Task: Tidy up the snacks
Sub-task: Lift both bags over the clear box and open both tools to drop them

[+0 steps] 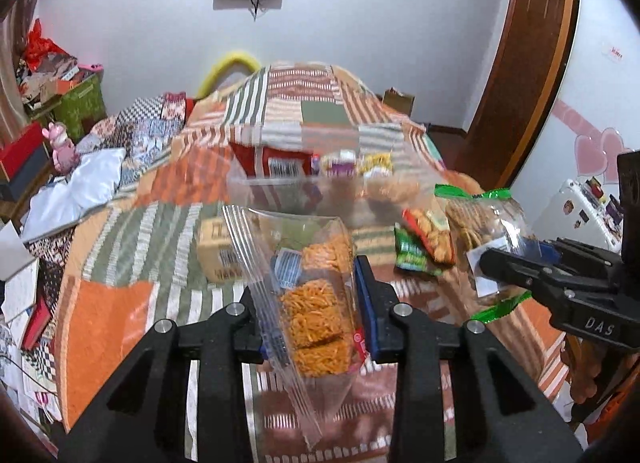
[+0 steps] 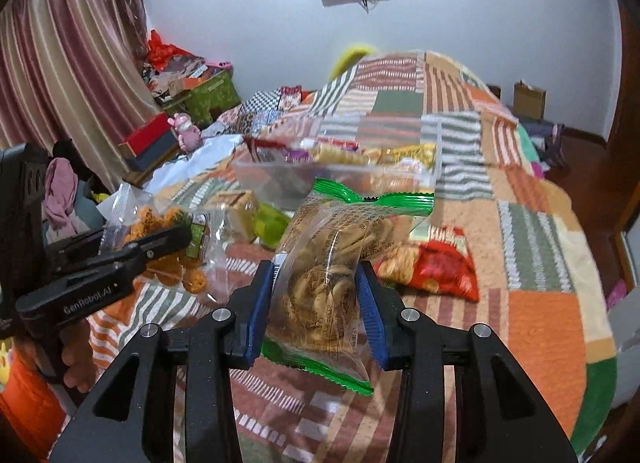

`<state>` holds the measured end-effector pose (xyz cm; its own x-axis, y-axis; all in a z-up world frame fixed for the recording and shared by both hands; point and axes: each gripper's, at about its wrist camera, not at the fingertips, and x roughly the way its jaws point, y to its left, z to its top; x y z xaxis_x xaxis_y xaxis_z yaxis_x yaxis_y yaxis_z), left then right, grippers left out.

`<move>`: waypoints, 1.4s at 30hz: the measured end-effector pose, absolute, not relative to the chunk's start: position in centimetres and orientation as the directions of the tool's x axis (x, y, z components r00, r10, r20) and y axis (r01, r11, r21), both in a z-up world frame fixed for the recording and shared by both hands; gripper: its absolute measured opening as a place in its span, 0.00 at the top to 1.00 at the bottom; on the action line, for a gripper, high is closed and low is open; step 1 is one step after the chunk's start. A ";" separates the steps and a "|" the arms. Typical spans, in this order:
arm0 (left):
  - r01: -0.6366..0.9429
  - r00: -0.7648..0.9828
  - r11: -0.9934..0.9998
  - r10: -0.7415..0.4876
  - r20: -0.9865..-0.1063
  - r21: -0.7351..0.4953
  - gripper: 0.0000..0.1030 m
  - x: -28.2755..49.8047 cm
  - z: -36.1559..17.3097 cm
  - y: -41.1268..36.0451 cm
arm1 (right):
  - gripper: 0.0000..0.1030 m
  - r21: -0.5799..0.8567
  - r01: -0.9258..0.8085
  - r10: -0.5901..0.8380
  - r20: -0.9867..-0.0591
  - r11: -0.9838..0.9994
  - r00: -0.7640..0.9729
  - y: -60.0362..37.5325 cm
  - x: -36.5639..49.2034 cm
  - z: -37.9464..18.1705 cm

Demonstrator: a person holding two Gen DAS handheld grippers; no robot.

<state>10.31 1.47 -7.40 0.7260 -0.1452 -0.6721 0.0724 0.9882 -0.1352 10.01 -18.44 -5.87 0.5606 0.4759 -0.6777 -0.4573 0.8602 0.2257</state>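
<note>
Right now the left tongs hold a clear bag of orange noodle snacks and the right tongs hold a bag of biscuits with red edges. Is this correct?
Not quite. The biscuit bag in the right tongs has green edges, not red, as the right wrist view shows. The rest is correct: the left tongs hold the clear bag of orange noodle snacks.

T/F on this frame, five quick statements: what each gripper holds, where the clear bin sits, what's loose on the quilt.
1. The left gripper holds a clear bag of orange noodle snacks. True.
2. The right gripper is empty. False: it grips a green-edged biscuit bag.
3. The clear bin already contains snacks. True.
4. The bin sits on the floor. False: it rests on the patchwork quilt.
5. A red snack packet lies on the quilt. True.
</note>
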 end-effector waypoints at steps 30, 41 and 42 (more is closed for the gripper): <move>0.110 0.803 0.988 -0.155 -0.575 -0.113 0.67 22.5 -2.2 1.8 | 0.63 0.128 -0.442 0.410 -0.658 0.888 0.632 -18.8 20.3 -4.0; 0.108 0.767 0.992 -0.123 -0.630 -0.062 0.67 26.9 -5.7 2.7 | 0.63 0.119 -0.480 0.424 -0.680 0.869 0.598 -17.2 23.3 -5.2; 0.107 0.760 0.992 -0.124 -0.638 -0.066 0.67 27.2 -6.2 2.7 | 0.63 0.113 -0.481 0.420 -0.683 0.870 0.598 -17.0 23.6 -5.4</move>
<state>27.22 2.71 -6.18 0.7602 -0.1245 -0.6376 0.1068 0.9921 -0.0663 23.63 -16.98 -5.37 0.5981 0.4195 -0.6828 -0.4808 0.8695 0.1130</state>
